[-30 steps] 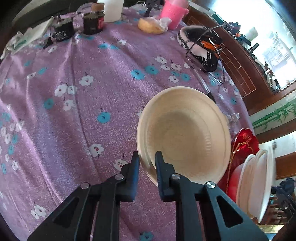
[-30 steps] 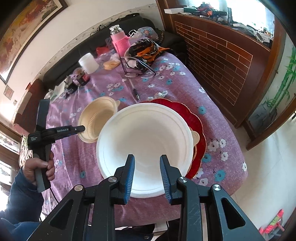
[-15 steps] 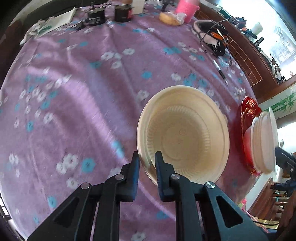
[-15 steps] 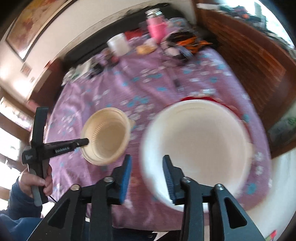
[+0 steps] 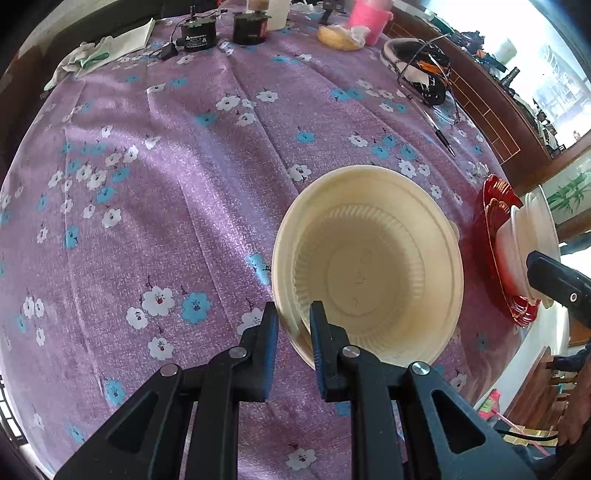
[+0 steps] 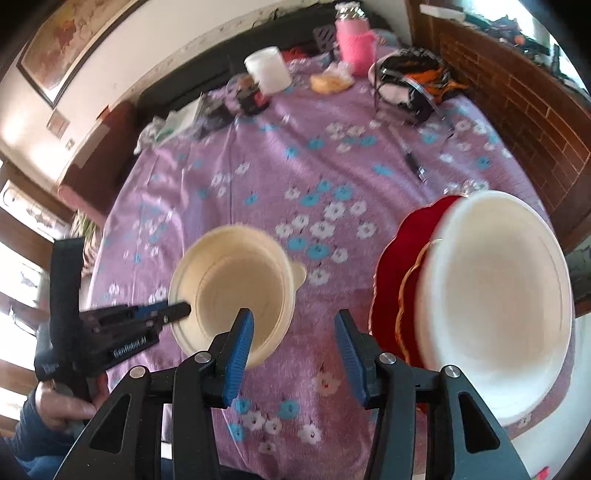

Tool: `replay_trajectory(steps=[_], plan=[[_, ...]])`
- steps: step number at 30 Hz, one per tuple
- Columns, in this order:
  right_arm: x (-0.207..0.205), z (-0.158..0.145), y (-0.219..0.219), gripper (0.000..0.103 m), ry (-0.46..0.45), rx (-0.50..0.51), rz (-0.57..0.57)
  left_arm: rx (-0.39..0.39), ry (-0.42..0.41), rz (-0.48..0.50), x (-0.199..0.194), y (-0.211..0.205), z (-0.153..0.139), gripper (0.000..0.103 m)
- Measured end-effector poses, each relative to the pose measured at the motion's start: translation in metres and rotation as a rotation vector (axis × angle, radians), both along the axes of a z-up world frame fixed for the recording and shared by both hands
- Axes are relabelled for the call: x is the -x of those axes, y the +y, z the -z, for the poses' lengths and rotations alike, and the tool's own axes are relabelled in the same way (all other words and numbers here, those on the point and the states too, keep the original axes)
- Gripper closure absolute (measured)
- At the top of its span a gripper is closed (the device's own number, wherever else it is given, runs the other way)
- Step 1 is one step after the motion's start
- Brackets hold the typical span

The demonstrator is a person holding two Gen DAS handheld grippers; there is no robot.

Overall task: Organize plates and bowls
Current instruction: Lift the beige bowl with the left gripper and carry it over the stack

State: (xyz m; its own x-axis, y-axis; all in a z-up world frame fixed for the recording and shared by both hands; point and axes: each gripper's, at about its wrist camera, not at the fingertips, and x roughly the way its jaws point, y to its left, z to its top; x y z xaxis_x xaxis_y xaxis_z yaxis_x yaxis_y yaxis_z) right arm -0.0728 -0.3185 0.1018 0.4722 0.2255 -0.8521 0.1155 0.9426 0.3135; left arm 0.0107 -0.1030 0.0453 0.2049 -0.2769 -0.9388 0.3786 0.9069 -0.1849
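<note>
Left tongs: my left tongs (image 5: 293, 325) are clamped on the near rim of the cream bowl (image 5: 369, 266), one finger outside the wall and one inside.
Right tongs: my right tongs (image 6: 293, 339) stand wide apart and grip nothing; purple cloth shows between the blue pads (image 6: 240, 347).
Cream bowl: held tilted with its ribbed inside facing me, over the near middle of the bench (image 5: 166, 184); whether its far edge touches the cloth I cannot tell. A small tab sticks out from its right rim.
White bowl: the white bowl (image 6: 498, 302) sits on the stack at the right, beside my right tongs and apart from them.
Red plates: the red plates (image 6: 391, 280), one with a gold edge, lie under the white bowl near the bench's right edge.
Cloth: purple with white and blue flowers, covering the whole bench.
Pen: a pen (image 5: 441, 136) lies on the cloth beyond the cream bowl.
Far right: a black, white and orange bundle under a wire stand (image 5: 417, 70).
Far end: a pink cup (image 6: 354, 40), a white tub (image 6: 267, 70), a yellow lump in wrap (image 5: 338, 35), two dark small devices (image 5: 221, 31) and a folded cloth (image 5: 103, 51).
</note>
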Motion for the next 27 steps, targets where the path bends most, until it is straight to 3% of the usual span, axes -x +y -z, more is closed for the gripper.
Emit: replay_trajectory(steps=[9,15,21,27], plan=[[-0.014,0.031,0.016,0.057,0.081,-0.050,-0.034,-0.010,0.003,0.019,-0.004,0.000,0.005,0.086],[-0.029,0.062,0.019,0.084,0.138,-0.094,-0.015,-0.018,-0.026,0.049,-0.003,-0.004,0.005,0.085],[-0.026,0.049,0.024,0.088,0.104,-0.055,-0.022,-0.041,-0.133,0.087,0.004,-0.012,-0.012,0.085],[-0.019,0.031,0.017,0.087,0.071,-0.046,-0.011,-0.054,-0.183,0.115,0.008,-0.023,-0.027,0.085]])
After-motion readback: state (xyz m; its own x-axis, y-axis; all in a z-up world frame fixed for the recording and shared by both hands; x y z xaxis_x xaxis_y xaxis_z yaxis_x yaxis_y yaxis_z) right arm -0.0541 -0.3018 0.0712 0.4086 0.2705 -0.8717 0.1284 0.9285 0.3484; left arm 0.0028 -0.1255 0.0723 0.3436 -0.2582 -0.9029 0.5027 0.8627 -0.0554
